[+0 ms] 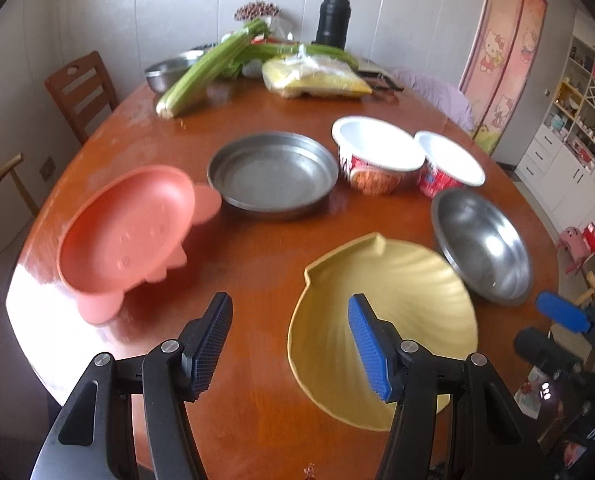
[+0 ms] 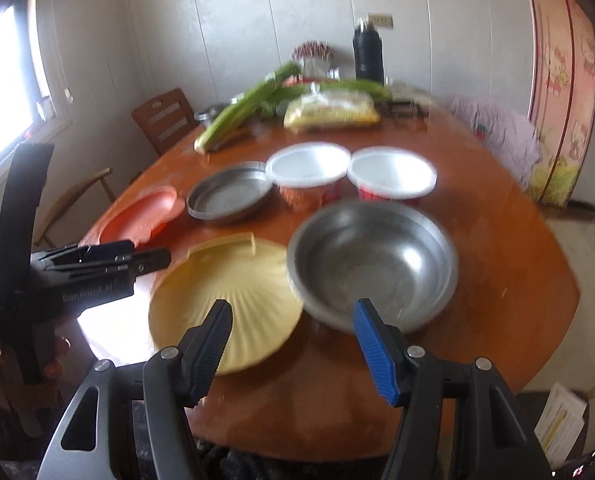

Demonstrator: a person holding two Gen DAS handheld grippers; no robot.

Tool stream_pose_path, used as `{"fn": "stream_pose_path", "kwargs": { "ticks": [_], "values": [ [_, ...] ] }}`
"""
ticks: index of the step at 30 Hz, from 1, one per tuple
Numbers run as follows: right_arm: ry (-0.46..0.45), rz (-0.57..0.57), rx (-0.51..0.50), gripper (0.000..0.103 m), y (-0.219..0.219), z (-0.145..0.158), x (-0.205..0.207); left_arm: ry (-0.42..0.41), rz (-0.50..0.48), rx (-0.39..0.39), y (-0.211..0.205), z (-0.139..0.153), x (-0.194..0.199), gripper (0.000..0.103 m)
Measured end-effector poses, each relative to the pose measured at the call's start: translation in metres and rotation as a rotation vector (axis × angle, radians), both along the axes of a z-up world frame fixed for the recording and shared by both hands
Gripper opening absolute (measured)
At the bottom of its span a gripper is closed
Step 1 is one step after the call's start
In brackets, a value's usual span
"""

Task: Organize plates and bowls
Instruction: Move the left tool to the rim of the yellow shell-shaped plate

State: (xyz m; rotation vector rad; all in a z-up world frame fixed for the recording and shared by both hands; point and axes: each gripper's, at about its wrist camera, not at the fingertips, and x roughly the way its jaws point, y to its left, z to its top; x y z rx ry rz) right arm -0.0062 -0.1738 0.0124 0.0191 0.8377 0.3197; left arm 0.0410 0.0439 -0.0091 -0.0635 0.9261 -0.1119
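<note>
On the brown oval table (image 1: 257, 240) lie a pink animal-shaped plate (image 1: 125, 236), a flat metal pan (image 1: 273, 174), two white paper bowls (image 1: 377, 152) (image 1: 451, 160), a steel bowl (image 1: 481, 244) and a yellow shell-shaped plate (image 1: 385, 320). My left gripper (image 1: 289, 340) hovers open over bare table between the pink and yellow plates, its right finger above the yellow plate's rim. In the right wrist view my right gripper (image 2: 289, 344) is open and empty above the near rims of the yellow plate (image 2: 225, 296) and steel bowl (image 2: 373, 260).
Celery (image 1: 205, 72), a yellow bag (image 1: 317, 76), a metal basin (image 1: 169, 72) and a black flask (image 1: 333, 16) crowd the table's far end. Wooden chairs (image 1: 81, 88) stand at the left. A hand holds the left gripper's handle (image 2: 37, 280) at the left of the right wrist view.
</note>
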Motion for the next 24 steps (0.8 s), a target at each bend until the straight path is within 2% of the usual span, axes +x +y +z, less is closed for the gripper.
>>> {"fn": "stream_pose_path", "kwargs": {
  "ticks": [6,10,19,24],
  "values": [
    [0.095,-0.004,0.056,0.062,0.000,-0.025,0.013,0.035,0.012,-0.003,0.000,-0.015,0.003,0.062],
    [0.131,0.002,0.042,0.062,0.007,-0.039,0.021,0.053,0.020,-0.017,0.000,-0.022,0.007,0.062],
    [0.103,0.050,-0.012,0.062,0.026,-0.050,0.031,0.073,-0.004,-0.008,-0.007,-0.034,0.009,0.062],
    [0.106,0.053,-0.009,0.062,0.028,-0.057,0.039,0.079,0.000,-0.011,-0.007,-0.038,0.013,0.062]
  ]
}}
